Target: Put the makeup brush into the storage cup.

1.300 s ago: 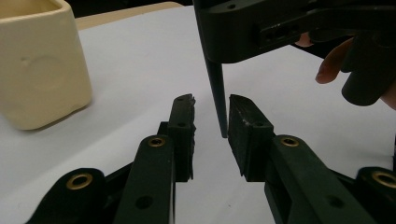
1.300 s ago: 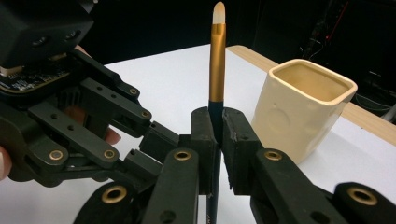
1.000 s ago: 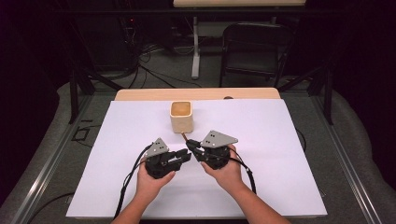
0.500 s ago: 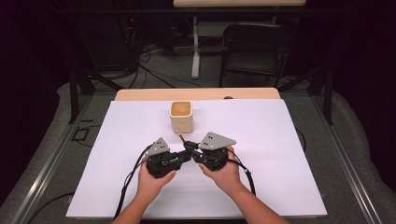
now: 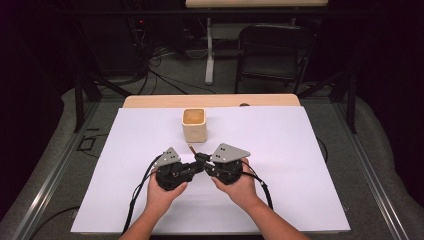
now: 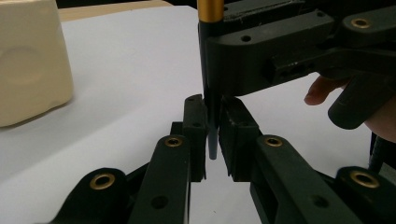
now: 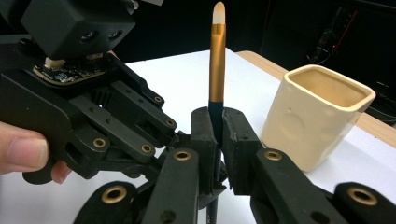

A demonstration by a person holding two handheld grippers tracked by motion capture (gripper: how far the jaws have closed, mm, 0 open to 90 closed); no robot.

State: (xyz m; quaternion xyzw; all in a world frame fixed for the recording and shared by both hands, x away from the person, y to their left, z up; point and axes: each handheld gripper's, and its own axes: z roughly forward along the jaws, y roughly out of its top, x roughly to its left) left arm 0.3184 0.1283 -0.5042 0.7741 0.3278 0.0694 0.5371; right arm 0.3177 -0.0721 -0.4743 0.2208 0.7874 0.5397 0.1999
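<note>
A: How will the brush [image 7: 217, 70] handle, and where is it held?

B: It is judged light, thin and stiff along the handle, with a smooth, probably slippery gold ferrule and a soft pale tip that should be left untouched. At lower centre of the right gripper view, the right claw [image 7: 219, 140] is seen closed on the dark handle just under the ferrule, the brush standing upright.

A: And the other claw?

B: At lower centre of the left gripper view, the left claw [image 6: 212, 135] is shown with its jaws just closed in around the lower, tapered end of the handle, which lies between them; the pads seem to press on it. The dark handle is the part judged best to be gripped.

A: What lies farther off?

B: The cream cup [image 5: 194, 124] is seen just above the claws at centre of the high view, open mouth up, on the white-covered table [image 5: 300, 150].
</note>
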